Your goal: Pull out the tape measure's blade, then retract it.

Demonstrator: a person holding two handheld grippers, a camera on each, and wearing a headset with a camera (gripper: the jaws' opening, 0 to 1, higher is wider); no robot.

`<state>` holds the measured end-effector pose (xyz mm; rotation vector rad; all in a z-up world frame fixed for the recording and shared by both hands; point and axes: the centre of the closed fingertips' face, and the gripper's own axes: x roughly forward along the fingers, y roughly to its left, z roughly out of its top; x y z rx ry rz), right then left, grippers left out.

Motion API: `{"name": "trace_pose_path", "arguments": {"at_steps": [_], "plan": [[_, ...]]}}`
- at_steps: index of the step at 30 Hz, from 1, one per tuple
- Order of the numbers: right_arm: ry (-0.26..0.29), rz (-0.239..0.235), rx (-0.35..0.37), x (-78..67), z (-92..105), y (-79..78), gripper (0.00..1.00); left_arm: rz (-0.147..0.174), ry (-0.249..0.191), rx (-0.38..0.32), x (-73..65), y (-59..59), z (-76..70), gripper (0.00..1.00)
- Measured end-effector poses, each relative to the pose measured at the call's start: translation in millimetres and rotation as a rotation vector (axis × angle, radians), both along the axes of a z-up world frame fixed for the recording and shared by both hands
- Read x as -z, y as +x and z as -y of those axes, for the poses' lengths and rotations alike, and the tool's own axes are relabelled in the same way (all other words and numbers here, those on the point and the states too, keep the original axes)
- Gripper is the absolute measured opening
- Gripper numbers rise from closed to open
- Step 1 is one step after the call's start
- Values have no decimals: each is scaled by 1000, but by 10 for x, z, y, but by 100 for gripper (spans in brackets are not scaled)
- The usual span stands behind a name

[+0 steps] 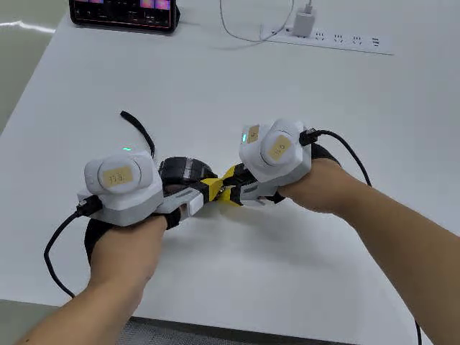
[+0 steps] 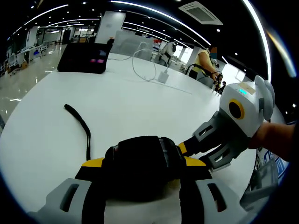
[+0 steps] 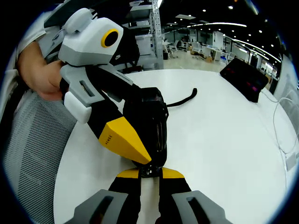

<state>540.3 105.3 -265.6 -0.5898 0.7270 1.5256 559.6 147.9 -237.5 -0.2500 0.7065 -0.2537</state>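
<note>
The tape measure [image 1: 185, 171] is a black case lying on the white table [image 1: 345, 115], with a black wrist strap [image 1: 136, 128] trailing away behind it. My left gripper [image 1: 201, 192] is shut on the case [image 2: 140, 154], which sits between its yellow-tipped fingers [image 2: 92, 163]. From the right, my right gripper [image 1: 230, 188] meets the case's mouth. In the right gripper view its jaws [image 3: 150, 173] are pinched on the blade's end hook, right against the case [image 3: 150, 121]. No length of blade is drawn out.
A dark tablet [image 1: 126, 11] stands at the table's far left. A white power strip [image 1: 338, 37] with a plugged charger and cable lies at the far right. The table's near edge runs just below my hands.
</note>
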Motion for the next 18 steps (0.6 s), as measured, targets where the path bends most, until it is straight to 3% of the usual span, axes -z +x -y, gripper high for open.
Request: {"name": "trace_pose_path", "arguments": {"at_steps": [18], "plan": [[-8,16,0,12,-1,4,11,7,6,-17,3,13,-5,60]]}}
